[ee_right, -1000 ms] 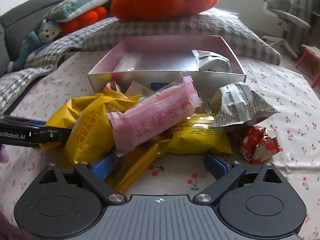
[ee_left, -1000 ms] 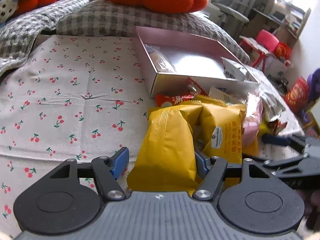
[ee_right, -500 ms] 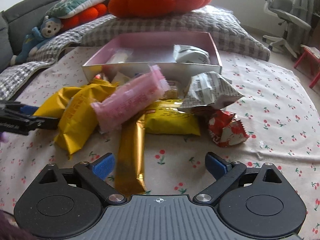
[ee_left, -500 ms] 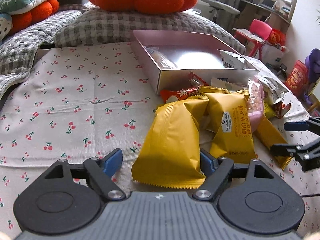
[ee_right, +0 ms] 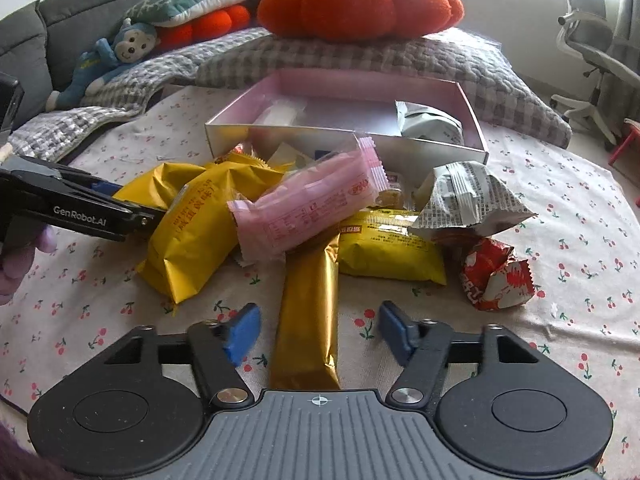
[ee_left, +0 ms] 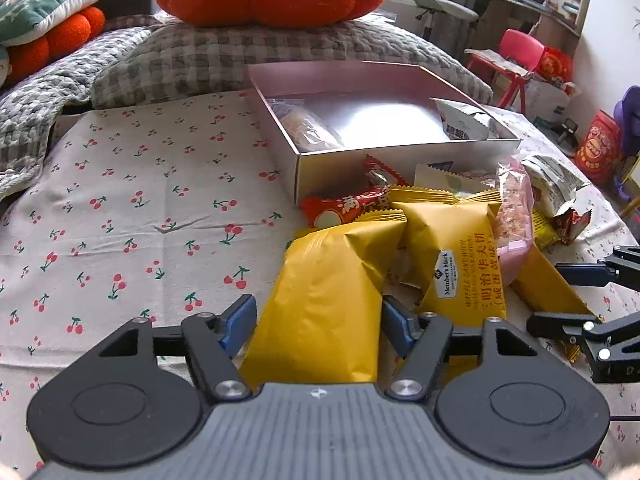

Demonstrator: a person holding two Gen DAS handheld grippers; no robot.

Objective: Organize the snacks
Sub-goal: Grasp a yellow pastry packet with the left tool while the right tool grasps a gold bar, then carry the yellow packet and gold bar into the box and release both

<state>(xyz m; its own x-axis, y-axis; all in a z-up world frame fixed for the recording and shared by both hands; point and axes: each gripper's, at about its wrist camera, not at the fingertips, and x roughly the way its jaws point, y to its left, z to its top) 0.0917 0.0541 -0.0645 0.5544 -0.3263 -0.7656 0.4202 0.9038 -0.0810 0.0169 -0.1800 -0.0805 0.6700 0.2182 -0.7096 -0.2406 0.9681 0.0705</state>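
Note:
A pile of snack packets lies on the cherry-print cloth in front of an open pink box (ee_left: 400, 148) (ee_right: 348, 142). My left gripper (ee_left: 316, 320) is open, its blue pads on either side of a plain yellow packet (ee_left: 328, 292), apart from it. A second yellow packet (ee_left: 460, 256) lies right of it. My right gripper (ee_right: 318, 332) is open around the near end of a long gold bar (ee_right: 310, 312), without touching it. A pink packet (ee_right: 308, 204) lies across the pile. The box holds a pastry (ee_left: 308, 128) and a grey packet (ee_right: 428, 124).
A torn grey wrapper (ee_right: 468, 200), a red wrapper (ee_right: 496, 276) and a flat yellow packet (ee_right: 392, 244) lie at the right of the pile. Checked pillows and an orange pumpkin cushion (ee_right: 360, 2) sit behind the box. The left gripper shows in the right wrist view (ee_right: 80, 208).
Both grippers pulled back from the pile, then the left gripper came forward around the plain yellow packet. The right gripper's pads now flank the gold bar. Both stay open.

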